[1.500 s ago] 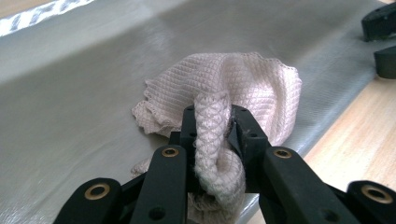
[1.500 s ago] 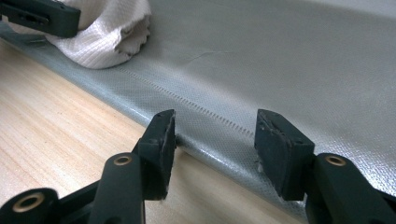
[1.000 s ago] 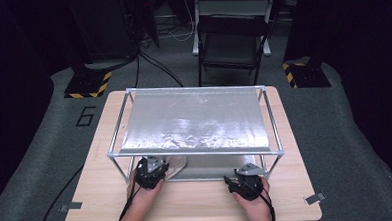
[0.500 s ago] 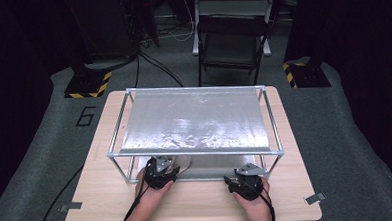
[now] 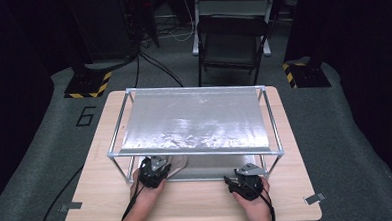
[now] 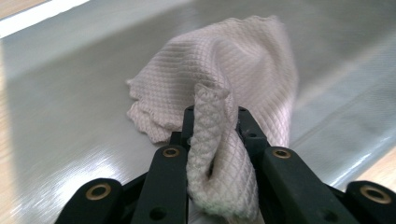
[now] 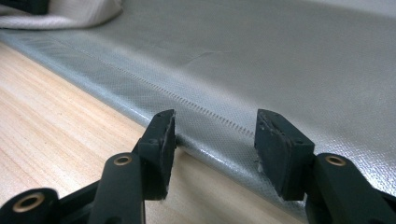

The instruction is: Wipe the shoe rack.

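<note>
Cloth (image 6: 233, 70) | pale pink, diamond-weave, bunched | fold pinched in left tongs (image 6: 215, 116)

We see lab or recording studio — black curtains (image 5: 367, 58), grey carpet (image 5: 40, 147) marked "6" (image 5: 86, 116), hazard-striped stand bases (image 5: 88, 87), loose cables (image 5: 157, 62), folding chair (image 5: 231, 44) — wooden table (image 5: 198, 205) at centre.

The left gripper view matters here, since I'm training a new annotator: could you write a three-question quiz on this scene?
1. True or false: the left gripper is shut on the white cloth.
2. How do the right gripper's jaws stand? A wide apart, B clamped on the cloth.
3. What surface lies beside the silver mat in the right gripper view?

Key: 1 true. 2 A. 3 the wooden table.
</note>
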`<state>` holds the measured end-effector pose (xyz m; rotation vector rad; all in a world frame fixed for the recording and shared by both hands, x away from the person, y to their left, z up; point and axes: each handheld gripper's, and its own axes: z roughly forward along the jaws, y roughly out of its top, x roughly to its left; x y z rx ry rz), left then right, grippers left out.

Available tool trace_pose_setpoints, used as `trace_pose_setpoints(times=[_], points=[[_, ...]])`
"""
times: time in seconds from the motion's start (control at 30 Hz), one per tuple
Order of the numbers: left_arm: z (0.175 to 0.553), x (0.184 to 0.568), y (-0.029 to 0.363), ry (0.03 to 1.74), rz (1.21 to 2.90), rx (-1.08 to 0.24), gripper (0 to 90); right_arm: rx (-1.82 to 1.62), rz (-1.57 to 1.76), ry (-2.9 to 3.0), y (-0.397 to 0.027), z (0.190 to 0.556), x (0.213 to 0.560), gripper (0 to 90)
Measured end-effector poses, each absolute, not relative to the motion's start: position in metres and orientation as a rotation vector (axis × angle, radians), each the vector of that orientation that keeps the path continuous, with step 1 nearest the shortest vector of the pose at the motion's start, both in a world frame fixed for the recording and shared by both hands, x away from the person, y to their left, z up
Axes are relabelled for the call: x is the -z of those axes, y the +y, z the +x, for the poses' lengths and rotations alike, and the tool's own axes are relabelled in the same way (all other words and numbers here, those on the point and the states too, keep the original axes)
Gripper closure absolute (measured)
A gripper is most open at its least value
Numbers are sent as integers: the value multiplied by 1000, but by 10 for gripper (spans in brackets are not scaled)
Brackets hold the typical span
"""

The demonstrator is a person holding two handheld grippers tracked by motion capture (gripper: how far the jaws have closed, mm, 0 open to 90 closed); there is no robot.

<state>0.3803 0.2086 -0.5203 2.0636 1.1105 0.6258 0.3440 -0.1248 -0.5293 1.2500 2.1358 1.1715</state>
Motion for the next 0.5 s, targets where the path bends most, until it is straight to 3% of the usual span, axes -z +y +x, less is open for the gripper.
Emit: trace_pose_setpoints(times=[0.17, 0.5], points=[[381, 520, 216, 1104, 2069, -610, 789, -1173, 1252, 2134, -125, 344, 529, 482], [371, 526, 166, 1017, 2034, -497, 790, -1139, 1270, 2166, -126, 343, 527, 482]])
